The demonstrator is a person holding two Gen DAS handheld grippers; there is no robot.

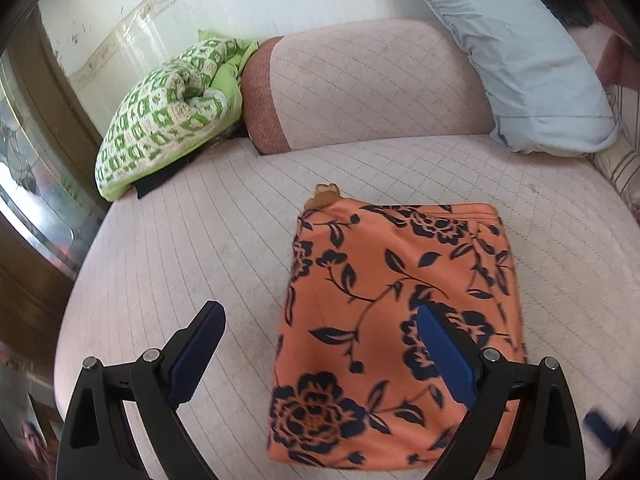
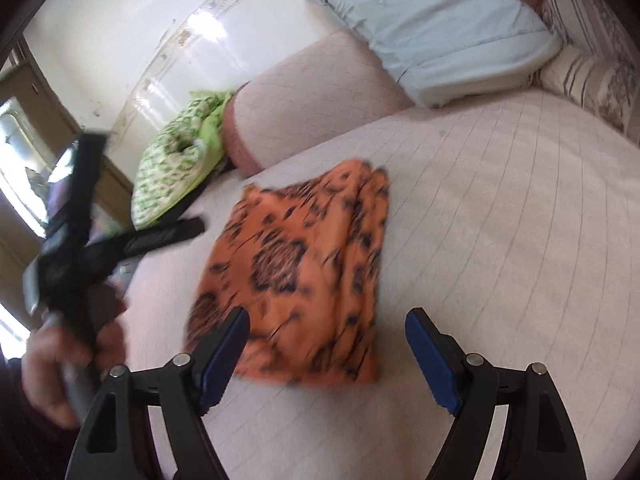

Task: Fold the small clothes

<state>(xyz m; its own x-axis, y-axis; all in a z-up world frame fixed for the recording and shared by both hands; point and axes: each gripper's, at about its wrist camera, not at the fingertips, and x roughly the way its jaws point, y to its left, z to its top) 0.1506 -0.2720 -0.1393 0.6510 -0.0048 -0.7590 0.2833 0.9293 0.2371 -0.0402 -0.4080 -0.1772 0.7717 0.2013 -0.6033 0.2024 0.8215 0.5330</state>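
Note:
An orange garment with dark blue flowers (image 1: 396, 320) lies folded into a flat rectangle on the pale quilted bed (image 1: 180, 248). It also shows, blurred, in the right wrist view (image 2: 304, 272). My left gripper (image 1: 320, 312) is open and empty above the garment's left edge. My right gripper (image 2: 328, 320) is open and empty above the garment's near edge. The left gripper shows in the right wrist view (image 2: 160, 236), held in a hand at the left.
A green and white patterned quilt (image 1: 168, 116) lies at the back left. A pink bolster (image 1: 360, 80) and a light blue pillow (image 1: 520, 60) stand at the head of the bed. A striped cushion (image 2: 592, 80) lies at the right.

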